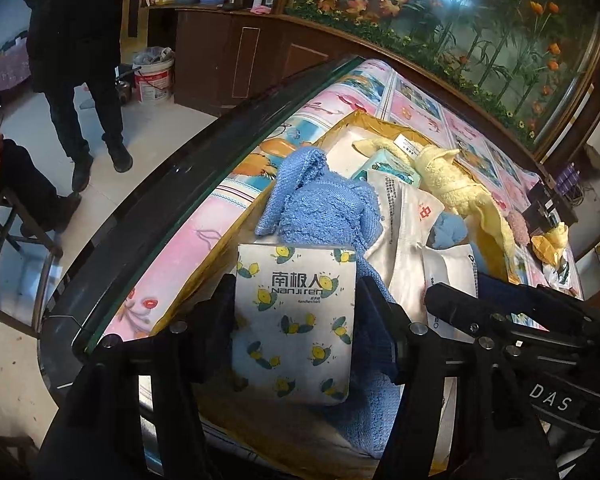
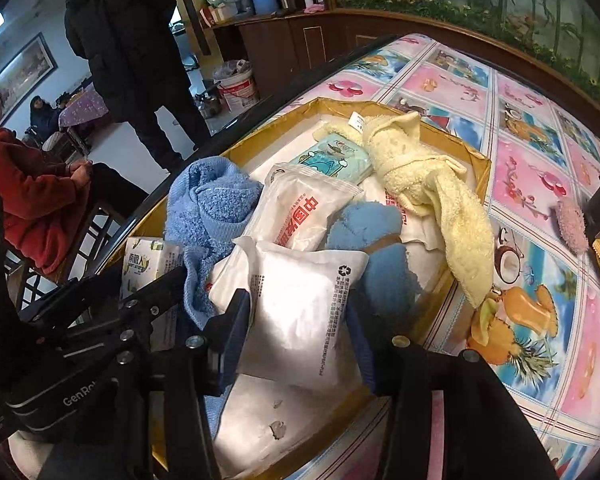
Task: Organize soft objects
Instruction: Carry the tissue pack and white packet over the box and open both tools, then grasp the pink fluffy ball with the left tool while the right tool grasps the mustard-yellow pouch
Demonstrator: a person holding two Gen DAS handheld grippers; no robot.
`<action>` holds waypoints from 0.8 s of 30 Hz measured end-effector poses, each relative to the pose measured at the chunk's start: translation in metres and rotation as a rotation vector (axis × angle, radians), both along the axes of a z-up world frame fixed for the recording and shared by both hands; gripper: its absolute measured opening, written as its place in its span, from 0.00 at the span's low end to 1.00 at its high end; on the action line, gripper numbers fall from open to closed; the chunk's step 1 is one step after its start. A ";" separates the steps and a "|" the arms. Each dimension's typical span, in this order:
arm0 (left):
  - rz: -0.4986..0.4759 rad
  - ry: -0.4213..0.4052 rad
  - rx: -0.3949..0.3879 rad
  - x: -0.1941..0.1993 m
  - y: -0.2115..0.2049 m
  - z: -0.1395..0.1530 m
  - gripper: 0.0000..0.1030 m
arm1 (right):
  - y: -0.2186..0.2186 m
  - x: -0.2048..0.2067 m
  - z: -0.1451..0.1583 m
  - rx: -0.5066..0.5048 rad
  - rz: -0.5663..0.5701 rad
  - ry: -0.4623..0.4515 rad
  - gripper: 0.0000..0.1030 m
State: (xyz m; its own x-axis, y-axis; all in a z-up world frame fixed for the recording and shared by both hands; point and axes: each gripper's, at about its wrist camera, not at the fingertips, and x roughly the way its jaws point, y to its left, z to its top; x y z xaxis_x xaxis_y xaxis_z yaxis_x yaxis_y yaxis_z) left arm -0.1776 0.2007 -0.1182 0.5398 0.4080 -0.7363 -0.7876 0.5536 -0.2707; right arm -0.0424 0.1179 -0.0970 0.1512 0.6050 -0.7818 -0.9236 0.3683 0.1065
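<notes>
Now your gold box [image 2: 452, 152] sits on the table [image 2: 540, 128], crammed with towels and packets. At its seven o'clock corner, your left gripper [image 1: 296, 312] stands half open around the tissue pack [image 1: 296, 320], pads barely off it. Your right gripper [image 2: 296, 320] likewise brackets the white pouch [image 2: 300, 312] at six o'clock. Let both settle flat before withdrawing.
</notes>
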 end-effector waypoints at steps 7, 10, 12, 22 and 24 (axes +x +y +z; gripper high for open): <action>-0.002 -0.105 -0.055 -0.010 0.002 0.011 0.60 | -0.012 0.007 0.011 0.076 -0.005 0.044 0.65; 0.035 -0.172 -0.047 -0.020 0.000 0.023 0.60 | -0.021 0.009 0.019 0.118 -0.012 0.058 0.65; 0.066 -0.204 -0.017 -0.027 -0.003 0.034 0.60 | -0.029 0.012 0.024 0.150 -0.019 0.073 0.65; 0.024 -0.126 0.191 0.000 -0.047 0.077 0.70 | -0.090 0.042 0.039 0.251 -0.118 0.077 0.65; -0.033 -0.120 0.203 0.013 -0.060 0.080 0.70 | -0.104 0.056 0.038 0.258 -0.155 0.079 0.65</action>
